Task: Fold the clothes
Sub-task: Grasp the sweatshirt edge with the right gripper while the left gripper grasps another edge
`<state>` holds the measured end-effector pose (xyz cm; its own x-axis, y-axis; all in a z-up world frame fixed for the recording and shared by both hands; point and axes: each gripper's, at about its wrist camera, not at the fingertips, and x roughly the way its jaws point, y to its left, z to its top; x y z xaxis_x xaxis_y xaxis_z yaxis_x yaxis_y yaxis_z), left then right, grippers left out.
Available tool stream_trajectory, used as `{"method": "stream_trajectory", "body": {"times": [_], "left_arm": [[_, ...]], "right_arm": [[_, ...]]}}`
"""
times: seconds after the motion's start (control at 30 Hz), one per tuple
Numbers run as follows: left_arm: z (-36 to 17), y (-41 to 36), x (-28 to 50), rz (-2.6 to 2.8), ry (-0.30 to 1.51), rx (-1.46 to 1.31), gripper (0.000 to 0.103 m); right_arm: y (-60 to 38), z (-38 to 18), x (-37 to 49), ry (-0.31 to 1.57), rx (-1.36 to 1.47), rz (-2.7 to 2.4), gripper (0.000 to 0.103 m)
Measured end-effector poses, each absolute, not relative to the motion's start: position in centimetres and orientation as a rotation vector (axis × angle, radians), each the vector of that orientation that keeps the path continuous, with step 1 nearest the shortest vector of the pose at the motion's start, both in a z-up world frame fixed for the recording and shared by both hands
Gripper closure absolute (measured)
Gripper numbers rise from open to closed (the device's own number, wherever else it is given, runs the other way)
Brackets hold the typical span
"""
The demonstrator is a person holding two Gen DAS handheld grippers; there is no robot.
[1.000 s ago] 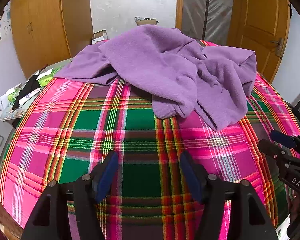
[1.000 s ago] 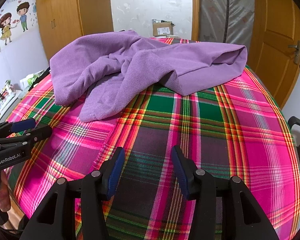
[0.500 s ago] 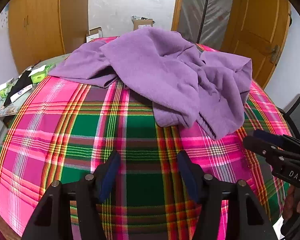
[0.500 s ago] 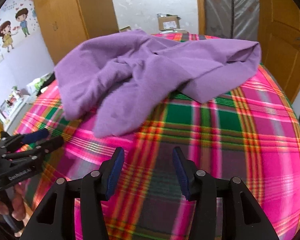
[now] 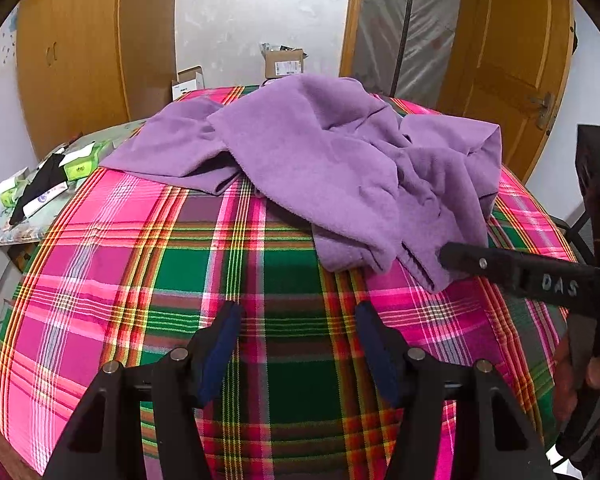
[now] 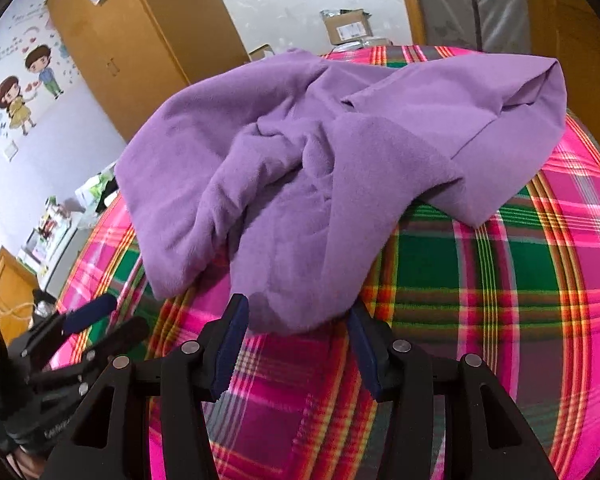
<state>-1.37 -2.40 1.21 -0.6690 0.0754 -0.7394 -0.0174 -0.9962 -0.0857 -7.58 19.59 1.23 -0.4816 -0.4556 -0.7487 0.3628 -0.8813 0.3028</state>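
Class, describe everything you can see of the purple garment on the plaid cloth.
The purple garment looks like soft fleece, plain, with no print. It lies unfolded and crumpled in a heap on the plaid cloth, with one flat part spread out to the side. Its near end reaches between the open fingers of the right gripper, which do not press on it. The left gripper is clear of it.

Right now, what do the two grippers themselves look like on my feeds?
Both are black plastic. The left gripper has two angular fingers with dark blue pads and silver pivot screws. The right gripper is built alike, blue pads included. Seen from the left wrist view, its side carries white letters "DAS" and a small green light glows on its body.
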Motion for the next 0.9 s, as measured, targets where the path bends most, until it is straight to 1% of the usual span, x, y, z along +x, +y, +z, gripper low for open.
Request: {"method": "stream_trajectory", "body": {"times": [0.1,0.13,0.17,0.27,0.4,0.53,0.73,0.9], "left_arm": [[1.3,-2.5,-1.4,2.823,-0.115,-1.256,0.043],[1.3,-2.6,-1.4,2.824,-0.116,-1.256,0.043],[1.4,-2.7,-1.3,2.826,-0.122,-1.253,0.043],[1.7,-3.1,-0.9,2.836,-0.139,-1.24,0.043],[2.2,-3.5,-0.1,2.847,-0.159,-1.218,0.043],[3.0,-3.6,1.0,2.862,-0.173,-1.184,0.043],[4.5,-3.9,3.5,2.896,-0.191,-1.12,0.043],[5.3,-4.3,4.5,2.899,-0.236,-1.086,0.044]], "right_arm": [[19.6,1.2,-8.3,-0.174,1.223,-2.348,0.053],[19.6,1.1,-8.6,-0.185,1.219,-2.343,0.068],[19.6,1.1,-8.9,-0.195,1.215,-2.341,0.097],[19.8,1.2,-8.9,-0.199,1.191,-2.326,0.099],[20.0,3.3,-6.7,-0.163,1.084,-2.298,0.1],[20.2,6.0,-3.6,-0.134,0.974,-2.261,0.1],[22.5,9.7,1.3,-0.173,0.874,-2.22,0.1],[24.5,13.2,6.4,-0.133,0.783,-2.212,0.1]]}}
